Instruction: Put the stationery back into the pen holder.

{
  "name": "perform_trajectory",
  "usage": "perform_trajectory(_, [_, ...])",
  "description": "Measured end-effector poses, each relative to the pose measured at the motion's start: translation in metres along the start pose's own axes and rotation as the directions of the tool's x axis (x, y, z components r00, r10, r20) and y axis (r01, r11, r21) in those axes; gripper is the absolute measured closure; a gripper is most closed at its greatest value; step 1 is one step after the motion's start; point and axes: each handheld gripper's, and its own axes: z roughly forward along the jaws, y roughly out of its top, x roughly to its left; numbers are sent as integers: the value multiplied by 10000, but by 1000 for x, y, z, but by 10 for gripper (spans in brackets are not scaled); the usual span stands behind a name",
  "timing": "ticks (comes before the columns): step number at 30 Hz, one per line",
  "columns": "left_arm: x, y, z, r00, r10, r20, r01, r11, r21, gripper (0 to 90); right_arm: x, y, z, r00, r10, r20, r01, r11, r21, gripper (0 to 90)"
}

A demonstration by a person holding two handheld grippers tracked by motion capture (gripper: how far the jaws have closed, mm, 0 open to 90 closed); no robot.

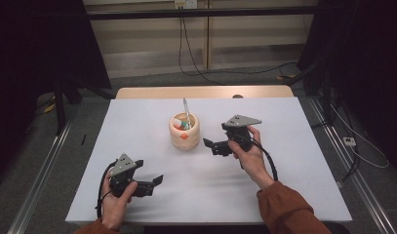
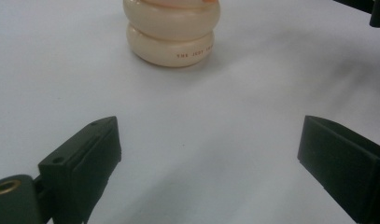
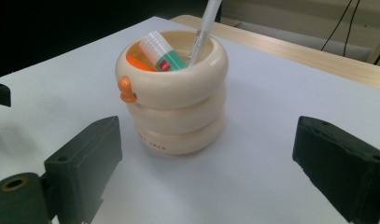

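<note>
A cream ringed pen holder (image 1: 184, 132) stands upright in the middle of the white table (image 1: 284, 185). It holds a white pen (image 3: 204, 28), a green and white tube (image 3: 162, 53) and something orange (image 3: 135, 63). An orange knob (image 3: 126, 88) sticks out of its top ring. My right gripper (image 1: 215, 136) is open just right of the holder (image 3: 176, 100), its jaws pointing at it with nothing between them. My left gripper (image 1: 149, 172) is open near the front left, aimed at the holder (image 2: 173, 32) from a distance, with nothing in it.
A wooden strip (image 1: 201, 92) runs along the table's far edge, and cables (image 1: 196, 68) lie on the floor behind it. Dark stands and rails flank both sides. Bare white surface lies around the holder and in front of both grippers.
</note>
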Motion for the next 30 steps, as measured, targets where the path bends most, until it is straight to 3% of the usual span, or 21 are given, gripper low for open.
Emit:
perform_trajectory(4, [0,0,0,10000,6,-57,-6,10000,-10,60,-3,-6,-8,9995,285,-99,-286,9995,-101,80])
perform_trajectory(14, [0,0,0,10000,-36,-64,36,10000,-14,60,-9,-24,-28,9985,393,384,-387,9991,-150,80])
perform_trajectory(18, [0,0,0,9999,-37,-101,37,10000,5,60,-10,-32,-38,9976,205,662,-196,9997,-140,81])
perform_trajectory(30, [-1,0,-1,9999,-25,-114,25,10000,-30,60,-21,-54,-67,9878,414,1499,-385,9990,-219,61])
